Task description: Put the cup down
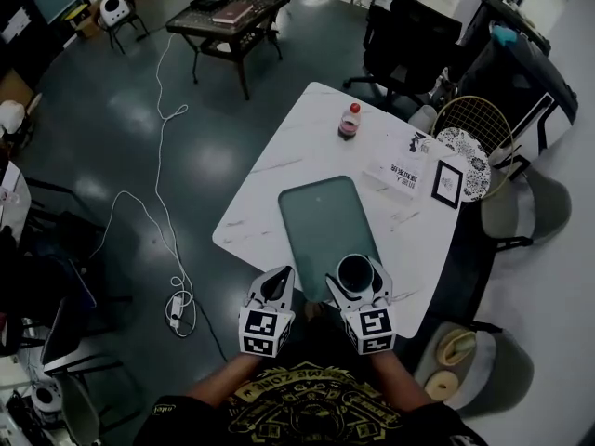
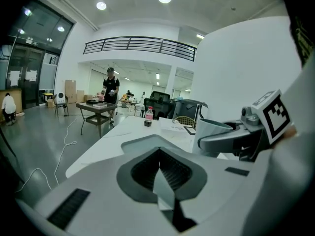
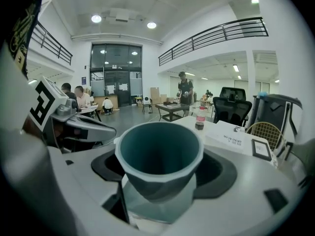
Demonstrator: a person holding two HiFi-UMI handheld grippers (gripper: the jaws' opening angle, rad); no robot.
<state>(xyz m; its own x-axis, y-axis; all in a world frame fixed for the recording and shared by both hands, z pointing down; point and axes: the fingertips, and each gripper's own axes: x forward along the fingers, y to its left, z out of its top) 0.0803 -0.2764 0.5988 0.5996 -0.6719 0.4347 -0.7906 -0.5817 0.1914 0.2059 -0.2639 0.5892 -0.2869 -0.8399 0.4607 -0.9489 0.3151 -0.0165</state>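
A grey-green cup (image 1: 354,272) (image 3: 158,159) with a pale rim stands upright between the jaws of my right gripper (image 1: 354,277) (image 3: 160,181), which is shut on it. The cup hangs over the near end of a teal mat (image 1: 325,219) on the white marble table (image 1: 297,147). I cannot tell whether its base touches the mat. My left gripper (image 1: 275,286) (image 2: 158,167) hangs beside it at the table's near edge, jaws shut with nothing between them. In the left gripper view the cup (image 2: 209,134) and the right gripper show at the right.
On the far half of the table stand a small red-capped bottle (image 1: 350,122), a white card (image 1: 394,176) and a framed picture (image 1: 447,183). A wire chair (image 1: 474,137) sits at the right, black office chairs beyond. A white cable (image 1: 158,203) trails over the floor at left. People stand in the background.
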